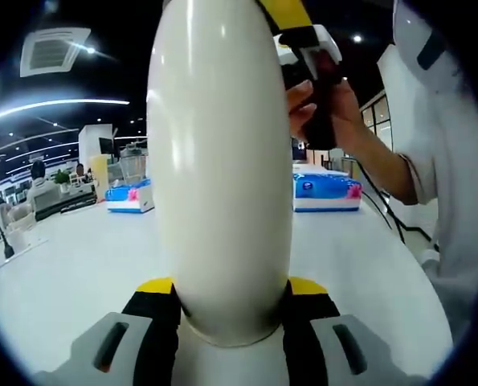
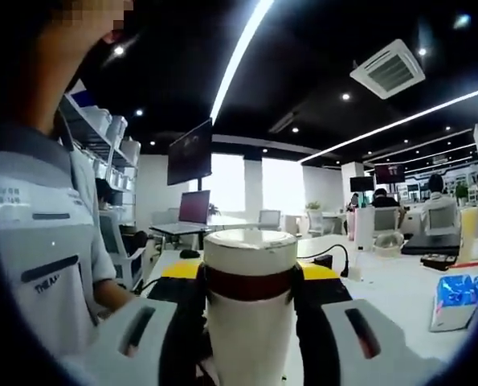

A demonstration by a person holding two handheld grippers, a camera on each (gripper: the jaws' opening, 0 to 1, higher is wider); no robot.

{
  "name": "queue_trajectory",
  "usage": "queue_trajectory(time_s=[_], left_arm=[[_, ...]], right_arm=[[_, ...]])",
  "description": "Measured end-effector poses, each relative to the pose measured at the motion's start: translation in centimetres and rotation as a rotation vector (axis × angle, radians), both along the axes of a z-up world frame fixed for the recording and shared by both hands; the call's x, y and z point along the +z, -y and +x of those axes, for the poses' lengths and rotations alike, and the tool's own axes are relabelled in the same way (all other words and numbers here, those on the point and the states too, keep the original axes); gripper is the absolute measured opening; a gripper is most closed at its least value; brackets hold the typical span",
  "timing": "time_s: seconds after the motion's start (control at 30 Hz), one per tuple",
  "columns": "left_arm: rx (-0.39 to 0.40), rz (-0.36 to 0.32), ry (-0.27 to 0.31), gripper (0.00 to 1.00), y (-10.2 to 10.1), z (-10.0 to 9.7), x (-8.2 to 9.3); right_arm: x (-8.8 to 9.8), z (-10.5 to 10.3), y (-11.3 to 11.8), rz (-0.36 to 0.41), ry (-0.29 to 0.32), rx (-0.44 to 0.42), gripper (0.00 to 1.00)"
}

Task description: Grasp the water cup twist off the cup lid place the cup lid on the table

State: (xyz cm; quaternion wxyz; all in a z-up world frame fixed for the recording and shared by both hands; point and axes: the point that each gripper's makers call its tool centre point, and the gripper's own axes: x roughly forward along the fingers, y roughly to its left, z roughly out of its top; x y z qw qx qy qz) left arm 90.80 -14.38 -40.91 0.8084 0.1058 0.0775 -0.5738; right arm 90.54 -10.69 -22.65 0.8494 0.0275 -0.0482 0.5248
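I'm pinching cup (image 1: 219,177) body in left claw (image 1: 222,310); right claw (image 2: 251,301) squeezing lid (image 2: 250,277) at 6 o'clock. Glossy, rigid, slippery; gripping firmly.

The left gripper (image 1: 232,301) is clamped round the lower body of the water cup (image 1: 222,161), one jaw on each side. The right gripper (image 2: 251,285) grips the cup's lid end (image 2: 249,273) between its jaws. In the left gripper view, the person's hand (image 1: 327,104) holds the right gripper's handle, sleeve at the wrist.
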Motion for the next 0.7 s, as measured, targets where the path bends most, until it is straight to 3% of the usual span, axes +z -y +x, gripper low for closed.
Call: queue_trajectory(time_s=[0.17, 0.33, 0.43, 0.53, 0.63, 0.7], left_arm=[[0.0, 0.0, 0.0, 0.51, 0.0, 0.0, 0.0], [-0.003, 0.0, 0.003, 0.51, 0.0, 0.0, 0.0], [-0.004, 0.0, 0.003, 0.51, 0.0, 0.0, 0.0], [-0.005, 0.001, 0.005, 0.51, 0.0, 0.1, 0.0], [-0.005, 0.0, 0.005, 0.51, 0.0, 0.1, 0.0], [-0.006, 0.001, 0.006, 0.51, 0.0, 0.1, -0.1]], right_arm=[[-0.6, 0.3, 0.3, -0.037, -0.028, -0.046, 0.52], [-0.3, 0.2, 1.1, -0.021, -0.058, -0.112, 0.63], [-0.2, -0.8, 1.1, -0.008, -0.038, -0.151, 0.67], [-0.4, -0.7, 1.6, -0.049, -0.035, -0.244, 0.72], [0.6, -0.6, 2.1, -0.059, 0.015, -0.349, 0.76], [1.1, -0.8, 2.0, -0.053, 0.026, -0.373, 0.79]])
